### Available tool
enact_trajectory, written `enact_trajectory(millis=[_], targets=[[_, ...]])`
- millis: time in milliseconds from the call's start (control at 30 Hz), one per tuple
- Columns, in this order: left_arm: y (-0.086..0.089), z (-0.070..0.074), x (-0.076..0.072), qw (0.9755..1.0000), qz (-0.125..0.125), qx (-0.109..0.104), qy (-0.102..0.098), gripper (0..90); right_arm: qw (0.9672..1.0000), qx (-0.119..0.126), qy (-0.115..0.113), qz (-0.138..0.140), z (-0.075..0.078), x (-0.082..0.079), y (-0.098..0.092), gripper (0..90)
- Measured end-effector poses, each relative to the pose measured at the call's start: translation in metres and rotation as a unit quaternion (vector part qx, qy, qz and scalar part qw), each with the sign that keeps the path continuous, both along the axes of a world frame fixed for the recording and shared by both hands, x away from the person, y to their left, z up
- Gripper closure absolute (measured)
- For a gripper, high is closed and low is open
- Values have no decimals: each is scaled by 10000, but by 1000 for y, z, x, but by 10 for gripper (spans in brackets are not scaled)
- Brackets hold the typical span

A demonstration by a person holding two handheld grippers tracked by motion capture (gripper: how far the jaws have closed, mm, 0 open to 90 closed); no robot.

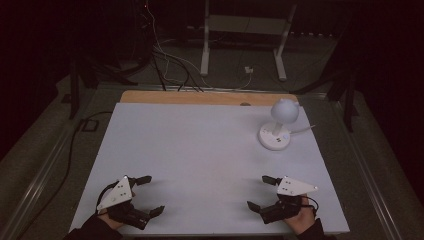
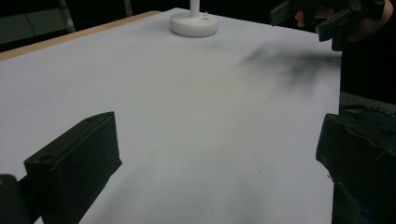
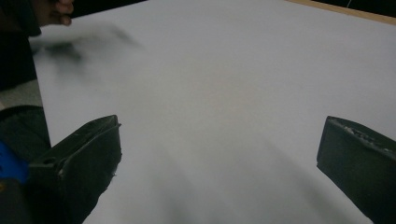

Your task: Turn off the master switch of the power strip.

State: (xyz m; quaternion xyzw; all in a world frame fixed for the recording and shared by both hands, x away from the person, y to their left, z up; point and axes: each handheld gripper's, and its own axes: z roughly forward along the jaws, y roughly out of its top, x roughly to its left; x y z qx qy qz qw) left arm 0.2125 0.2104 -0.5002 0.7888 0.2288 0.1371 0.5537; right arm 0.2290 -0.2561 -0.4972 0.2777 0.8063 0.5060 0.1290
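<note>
A white table sheet [image 1: 200, 150] lies before me with no loose object on it near my hands. My left gripper [image 1: 151, 195] rests low at the near left, jaws wide apart and nothing between them [image 2: 219, 158]. At the near right my right gripper [image 1: 261, 192] also stands open and holds nothing [image 3: 219, 154]. A small white desk lamp [image 1: 278, 125] with a round head stands at the far right of the sheet; its base [image 2: 194, 23] appears far off in the left gripper view. The right gripper [image 2: 322, 18] and its hand appear at the top right of that view.
A bare wooden strip [image 1: 200, 97] runs along the table's far edge. Beyond it on the dark floor are cables [image 1: 170, 60] and the white legs of a stand [image 1: 240, 45]. A thin cord [image 1: 305, 130] leaves the lamp to the right.
</note>
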Motion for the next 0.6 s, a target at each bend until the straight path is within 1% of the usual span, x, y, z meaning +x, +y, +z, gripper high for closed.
enact_trajectory(millis=[200, 233, 367, 600], targets=[[0, 0, 0, 10000, 5, -8, 4, 2, 10000, 17, -35, 19, 7, 2, 6, 0], [0, 0, 0, 10000, 2, -13, 5, 2, 10000, 50, -7, 18, 8, 2, 6, 0], [1, 1, 0, 10000, 12, -25, 4, 2, 10000, 75, -36, -28, 13, 4, 6, 0], [1, 0, 0, 10000, 29, -13, 22, 2, 9999, 64, -86, -72, 19, 7, 6, 0]])
